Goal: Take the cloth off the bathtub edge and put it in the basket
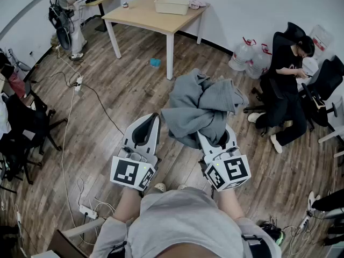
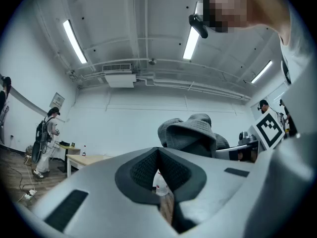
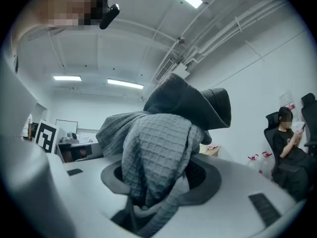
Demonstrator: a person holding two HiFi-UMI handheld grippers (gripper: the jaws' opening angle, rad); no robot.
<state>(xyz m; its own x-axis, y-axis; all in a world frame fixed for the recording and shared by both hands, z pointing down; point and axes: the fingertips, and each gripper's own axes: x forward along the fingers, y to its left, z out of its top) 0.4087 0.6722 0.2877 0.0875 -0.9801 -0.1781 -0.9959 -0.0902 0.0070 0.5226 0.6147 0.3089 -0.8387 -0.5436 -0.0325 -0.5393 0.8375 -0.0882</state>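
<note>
1. A wooden floor (image 1: 107, 90) fills the head view. The two gripper views miss it almost wholly and show a white ceiling with strip lights (image 2: 74, 41) instead.
2. A light wooden counter (image 1: 142, 15) stands at the far wall, well apart from both grippers, and carries a white rectangular basket (image 1: 172, 5).
3. A seated person in black (image 1: 287, 85) is at the right. A standing person (image 1: 64, 15) is at the far left, beyond the counter.
4. The grey waffle-weave cloth (image 1: 201, 109) is bunched in the air in front of the holder. It rises above the right gripper (image 1: 217, 144) and hides its jaw tips in the head view.
5. The right gripper view shows the jaws pinching the cloth (image 3: 153, 152). They stand fairly wide because of its bulk, and folds spill over both pads and block most of the view ahead.
6. The left gripper (image 1: 144, 130) is just beside the cloth, not touching it. Its jaws are pressed together at the tips with nothing between them. Its own view shows the cloth (image 2: 190, 133) looming over them.
7. Clear water jugs (image 1: 244, 55) stand by the wall near the seated person.
8. A power strip (image 1: 88, 212) and cables lie on the floor at the left.
</note>
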